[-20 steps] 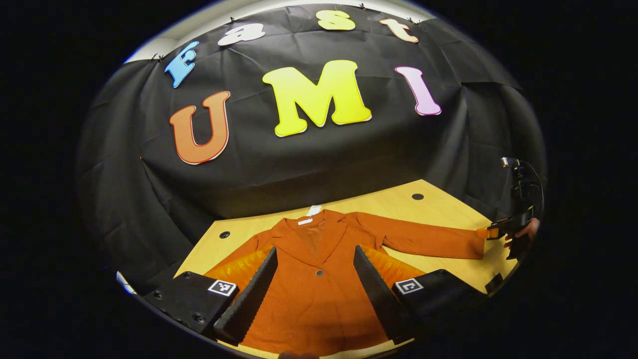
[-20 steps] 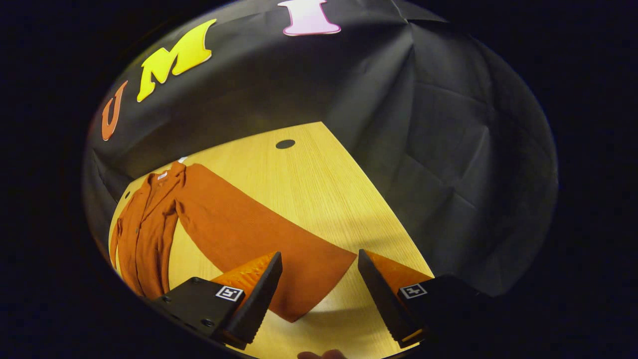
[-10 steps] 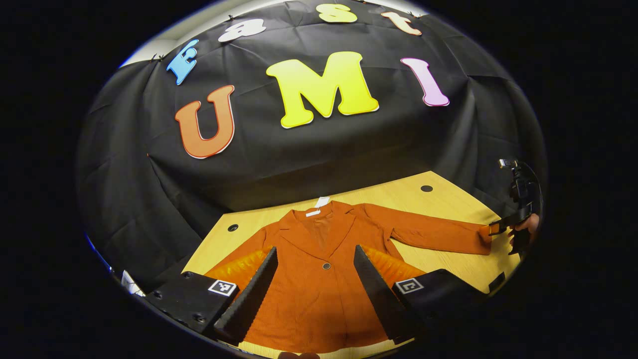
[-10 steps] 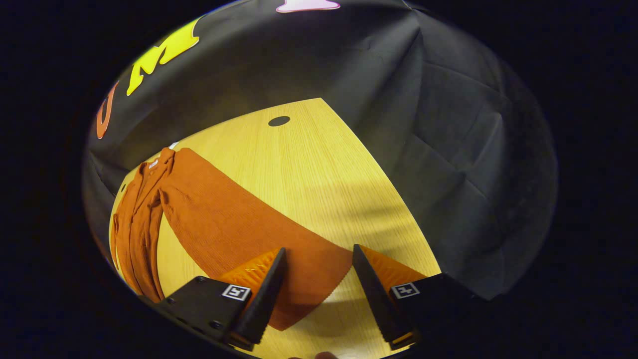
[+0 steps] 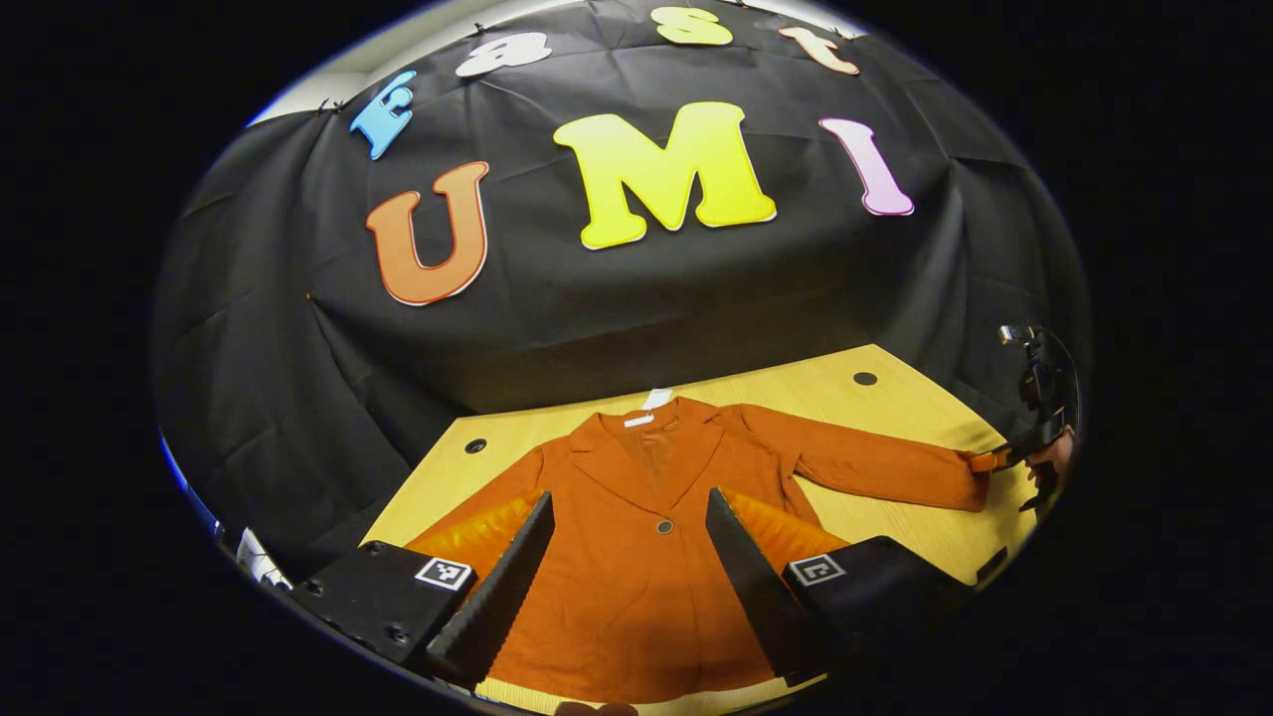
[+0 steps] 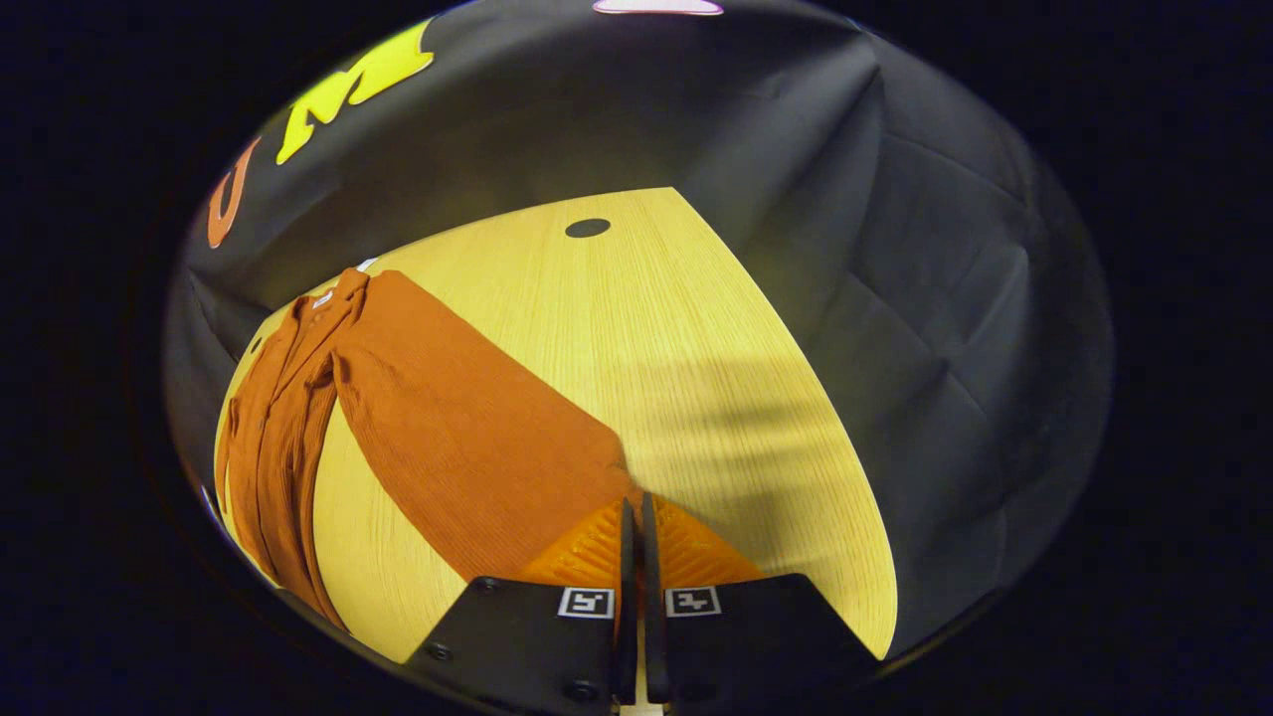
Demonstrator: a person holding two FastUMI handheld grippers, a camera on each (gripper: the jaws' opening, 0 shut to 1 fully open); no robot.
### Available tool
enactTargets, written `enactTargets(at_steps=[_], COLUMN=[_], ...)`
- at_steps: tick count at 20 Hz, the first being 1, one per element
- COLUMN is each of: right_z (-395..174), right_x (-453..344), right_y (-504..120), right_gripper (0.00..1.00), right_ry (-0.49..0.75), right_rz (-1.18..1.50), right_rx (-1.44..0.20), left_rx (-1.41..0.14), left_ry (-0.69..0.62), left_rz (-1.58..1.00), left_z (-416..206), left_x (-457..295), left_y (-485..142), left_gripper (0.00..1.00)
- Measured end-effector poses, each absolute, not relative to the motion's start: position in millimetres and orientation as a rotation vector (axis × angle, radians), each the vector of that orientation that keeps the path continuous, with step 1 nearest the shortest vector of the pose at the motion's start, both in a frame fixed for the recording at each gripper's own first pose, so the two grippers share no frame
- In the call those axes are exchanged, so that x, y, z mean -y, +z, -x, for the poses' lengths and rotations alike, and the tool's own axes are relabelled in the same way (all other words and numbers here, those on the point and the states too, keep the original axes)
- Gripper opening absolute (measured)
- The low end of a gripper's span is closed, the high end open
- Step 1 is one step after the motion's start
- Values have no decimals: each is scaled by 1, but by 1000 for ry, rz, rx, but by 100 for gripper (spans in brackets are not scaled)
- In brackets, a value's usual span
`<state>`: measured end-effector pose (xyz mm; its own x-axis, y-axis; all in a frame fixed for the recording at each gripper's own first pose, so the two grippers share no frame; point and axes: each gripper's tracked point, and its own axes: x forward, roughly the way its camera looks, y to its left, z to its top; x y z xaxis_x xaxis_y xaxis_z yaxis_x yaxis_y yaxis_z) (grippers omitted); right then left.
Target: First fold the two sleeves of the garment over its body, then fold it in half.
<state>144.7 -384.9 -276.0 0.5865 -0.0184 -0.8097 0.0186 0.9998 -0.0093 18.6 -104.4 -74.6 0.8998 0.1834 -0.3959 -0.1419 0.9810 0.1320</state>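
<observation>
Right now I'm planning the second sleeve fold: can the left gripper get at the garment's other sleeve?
Probably yes. The left gripper hangs open over the jacket, and the other sleeve lies flat on the table beside its finger, with nothing on it. The right gripper is shut on the far sleeve cuff.

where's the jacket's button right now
In the left gripper view the button sits mid-front on the jacket, between the left gripper's open fingers.

The left gripper (image 5: 627, 577) hangs with jaws wide apart above the rust-orange buttoned jacket (image 5: 636, 557), spread flat on the light wooden bench (image 5: 796, 393).
</observation>
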Motion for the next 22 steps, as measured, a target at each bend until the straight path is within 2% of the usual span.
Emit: enactTargets(at_steps=[3,5,11,16,22], right_z=[-143,-144,-167,-202,-240], right_x=[383,379,340,260,121], right_y=[-261,-242,-162,-89,-25], right_gripper=[2,4,4,2,4], right_ry=[-41,-51,-86,-53,46], right_rz=[-45,-57,-58,-61,0], right_rx=[-937,-908,-778,-697,-637], left_rx=[-407,-386,-353,-305,-271], left_ry=[177,174,162,155,209], left_rz=[-89,-77,-44,-33,3], left_z=[-16,-17,-16,-12,0], left_x=[94,87,48,0,-77], left_y=[-73,-70,-71,-70,-74], left_gripper=[99,99,99,99,99])
